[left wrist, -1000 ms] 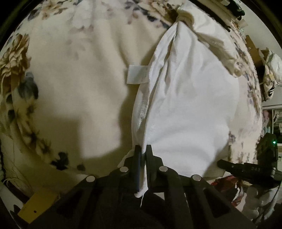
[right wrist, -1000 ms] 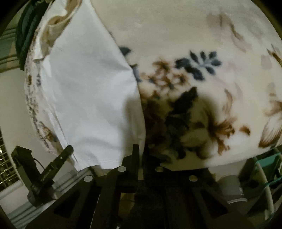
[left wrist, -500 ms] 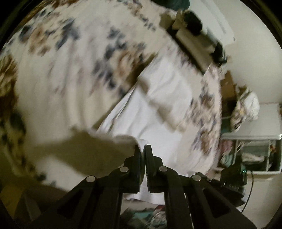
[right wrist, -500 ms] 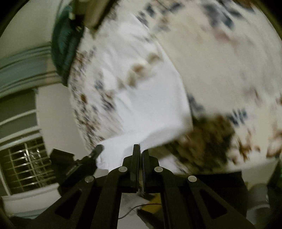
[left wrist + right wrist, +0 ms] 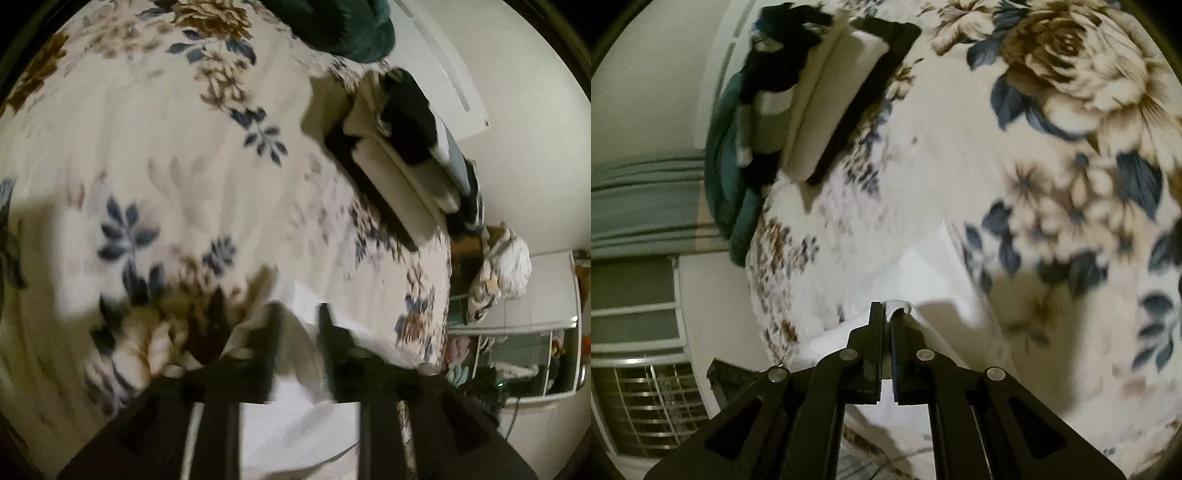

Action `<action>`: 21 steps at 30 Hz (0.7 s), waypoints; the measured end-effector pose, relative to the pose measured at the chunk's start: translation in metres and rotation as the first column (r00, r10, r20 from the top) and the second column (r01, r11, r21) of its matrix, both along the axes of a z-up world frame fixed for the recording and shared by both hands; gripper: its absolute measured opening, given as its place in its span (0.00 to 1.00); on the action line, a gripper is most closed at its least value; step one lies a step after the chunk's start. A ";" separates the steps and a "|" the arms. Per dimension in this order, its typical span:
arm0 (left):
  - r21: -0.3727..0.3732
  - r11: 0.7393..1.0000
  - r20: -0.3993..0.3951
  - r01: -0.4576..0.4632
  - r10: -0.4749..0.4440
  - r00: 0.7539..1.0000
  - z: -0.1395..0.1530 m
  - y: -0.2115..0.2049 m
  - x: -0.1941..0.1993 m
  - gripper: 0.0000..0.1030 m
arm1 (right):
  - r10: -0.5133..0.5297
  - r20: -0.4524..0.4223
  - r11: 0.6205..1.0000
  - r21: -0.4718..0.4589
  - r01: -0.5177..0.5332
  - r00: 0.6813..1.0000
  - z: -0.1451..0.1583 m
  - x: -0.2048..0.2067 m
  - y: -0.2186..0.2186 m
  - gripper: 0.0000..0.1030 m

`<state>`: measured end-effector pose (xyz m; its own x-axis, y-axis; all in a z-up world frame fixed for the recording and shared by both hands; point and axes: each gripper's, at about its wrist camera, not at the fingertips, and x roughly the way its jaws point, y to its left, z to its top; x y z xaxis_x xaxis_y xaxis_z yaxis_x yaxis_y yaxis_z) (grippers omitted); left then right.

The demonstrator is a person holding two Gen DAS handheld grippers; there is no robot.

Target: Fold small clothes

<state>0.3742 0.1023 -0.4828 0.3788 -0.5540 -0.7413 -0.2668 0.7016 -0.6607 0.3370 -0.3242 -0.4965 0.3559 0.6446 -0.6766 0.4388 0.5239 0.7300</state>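
The white garment [image 5: 295,417] lies on the floral blanket [image 5: 184,166], folded over on itself. In the blurred left wrist view my left gripper [image 5: 299,314] hovers over its folded edge. Its jaws are opening and stand apart, with loose white cloth between them that the pads do not press. In the right wrist view the garment [image 5: 934,280] runs away from my right gripper [image 5: 887,308]. Those jaws are opening too, with a narrow gap showing and a bunched fold of cloth resting at the tips.
A stack of folded clothes [image 5: 399,166] sits at the far edge of the bed, topped by a dark piece [image 5: 775,62]. A teal blanket [image 5: 727,166] lies beside it. A white shelf unit [image 5: 517,350] stands off the bed's right side, a barred window [image 5: 639,398] to the left.
Both grippers carried the garment's near edge forward across the bed, folding it over. Both were shut on the cloth before; now the left jaws have parted and the right show a gap.
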 end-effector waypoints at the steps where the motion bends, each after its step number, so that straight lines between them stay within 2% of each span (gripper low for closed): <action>1: 0.001 1.000 0.013 -0.014 0.014 1.000 0.002 0.006 0.001 0.36 | 0.004 -0.009 1.000 0.000 -0.004 1.000 -0.005 0.004 0.000 0.31; 2: 0.015 1.000 0.019 -0.019 0.019 1.000 0.003 0.010 0.002 0.45 | 0.007 -0.008 1.000 -0.019 -0.008 1.000 -0.005 0.007 -0.004 0.39; 3: 0.034 0.999 0.024 -0.021 0.020 1.000 0.003 0.013 0.002 0.47 | 0.011 -0.001 0.999 -0.042 -0.011 1.000 -0.005 0.004 -0.007 0.51; 4: 0.051 0.999 0.031 -0.011 0.009 0.999 0.003 0.015 0.001 0.47 | 0.020 0.000 0.997 -0.076 -0.020 1.000 -0.006 0.001 -0.010 0.55; 9: 0.152 0.980 0.008 0.127 -0.130 0.991 -0.014 -0.007 0.015 0.47 | 0.093 -0.031 0.984 -0.152 -0.097 0.995 -0.026 -0.008 -0.010 0.55; 11: 0.175 0.963 0.000 0.205 -0.208 0.978 -0.024 -0.025 0.028 0.47 | 0.112 -0.051 0.976 -0.184 -0.120 0.992 -0.037 -0.007 -0.007 0.55; 12: 0.207 0.947 -0.014 0.247 -0.250 0.968 -0.032 -0.039 0.037 0.47 | 0.121 -0.054 0.974 -0.188 -0.129 0.991 -0.043 -0.001 -0.005 0.55; 14: 0.231 0.929 -0.015 0.290 -0.295 0.955 -0.042 -0.053 0.046 0.44 | 0.132 -0.068 0.970 -0.196 -0.143 0.989 -0.053 0.009 -0.001 0.55; 15: 0.254 0.918 -0.012 0.305 -0.312 0.950 -0.045 -0.060 0.051 0.38 | 0.136 -0.070 0.969 -0.197 -0.148 0.988 -0.057 0.015 0.000 0.48; 16: 0.273 0.908 -0.004 0.319 -0.330 0.944 -0.047 -0.066 0.055 0.10 | 0.134 -0.064 0.970 -0.196 -0.144 0.989 -0.059 0.019 0.002 0.26; 17: 0.283 0.902 -0.002 0.326 -0.339 0.941 -0.047 -0.069 0.057 0.01 | 0.134 -0.059 0.969 -0.202 -0.143 0.989 -0.060 0.024 0.003 0.15; 18: 0.288 0.903 0.018 0.317 -0.336 0.942 -0.043 -0.069 0.059 0.01 | 0.141 -0.050 0.963 -0.226 -0.149 0.989 -0.058 0.028 0.006 0.04; 21: 0.277 0.918 0.062 0.285 -0.313 0.948 -0.030 -0.064 0.064 0.01 | 0.133 -0.006 0.948 -0.289 -0.129 0.991 -0.044 0.034 0.009 0.02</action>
<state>0.4381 0.0384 -0.5126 0.3076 -0.4451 -0.8410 0.0417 0.8893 -0.4554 0.3706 -0.3152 -0.5408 0.2918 0.4641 -0.8363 0.3433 0.7653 0.5445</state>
